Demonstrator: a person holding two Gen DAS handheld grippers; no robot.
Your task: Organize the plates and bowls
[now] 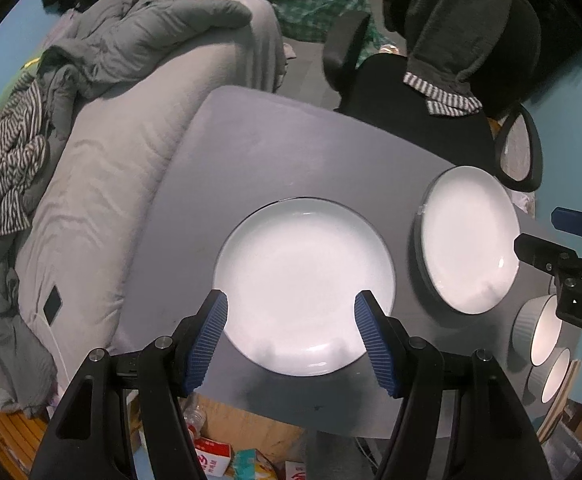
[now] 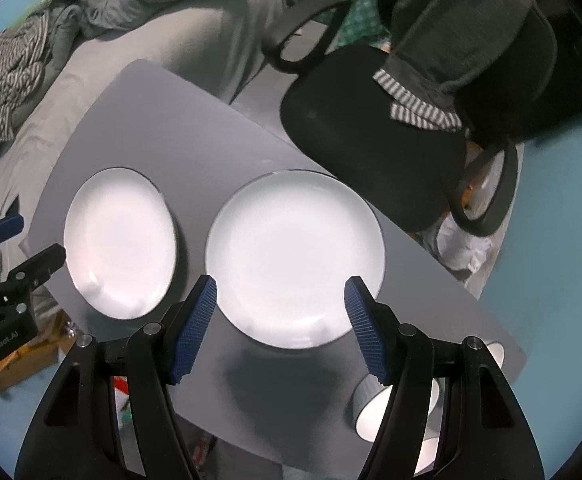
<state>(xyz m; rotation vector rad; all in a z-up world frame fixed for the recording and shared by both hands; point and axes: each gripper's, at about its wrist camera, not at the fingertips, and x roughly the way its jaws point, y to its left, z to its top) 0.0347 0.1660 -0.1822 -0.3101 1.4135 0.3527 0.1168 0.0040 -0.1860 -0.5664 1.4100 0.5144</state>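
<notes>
Both jaws stand wide and hold nothing. On my left, the left gripper (image 1: 291, 332) hangs over the left plate (image 1: 303, 284) on the gray table (image 1: 251, 152). Just beside it lies the right plate (image 2: 293, 258), under my right gripper (image 2: 281, 320). Farthest right, two ribbed bowls (image 1: 539, 330) sit side by side near the table's edge.
</notes>
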